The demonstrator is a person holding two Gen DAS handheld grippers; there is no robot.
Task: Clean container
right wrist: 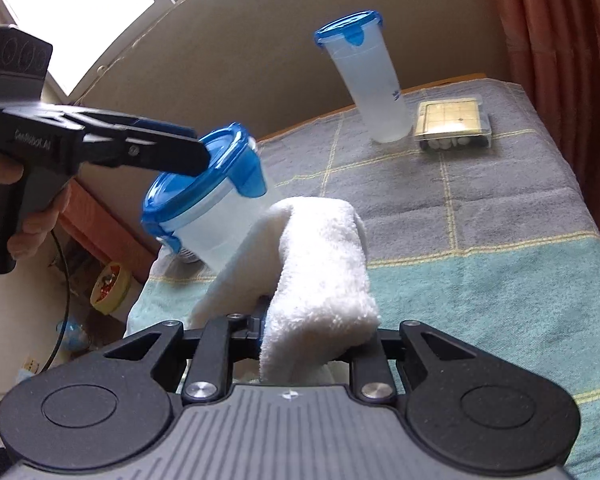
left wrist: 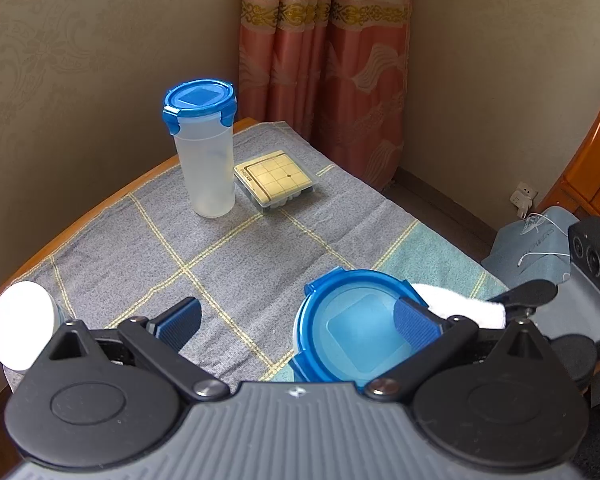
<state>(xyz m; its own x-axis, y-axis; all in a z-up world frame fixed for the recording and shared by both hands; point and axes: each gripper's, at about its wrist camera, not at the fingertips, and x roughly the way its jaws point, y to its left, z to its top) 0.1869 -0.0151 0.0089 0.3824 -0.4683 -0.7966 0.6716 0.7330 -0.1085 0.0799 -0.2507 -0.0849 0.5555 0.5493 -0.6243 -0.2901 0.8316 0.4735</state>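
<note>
The left gripper (left wrist: 300, 320) stands wide open, 1 finger (right wrist: 168, 152) resting on the tilted container (right wrist: 216, 208). The right gripper (right wrist: 300, 332) is clamped on a white towel (right wrist: 316, 264), which hides its pads and the container's base.

tongs (left wrist: 300, 320): black arms | blue ribbed pads (left wrist: 414, 322) | grey ridged body

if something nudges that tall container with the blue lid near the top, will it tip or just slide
The tall container probably tips: it stands high on a narrow base. It looks almost empty, so likely light. The woven cloth under it should resist sliding.
</note>
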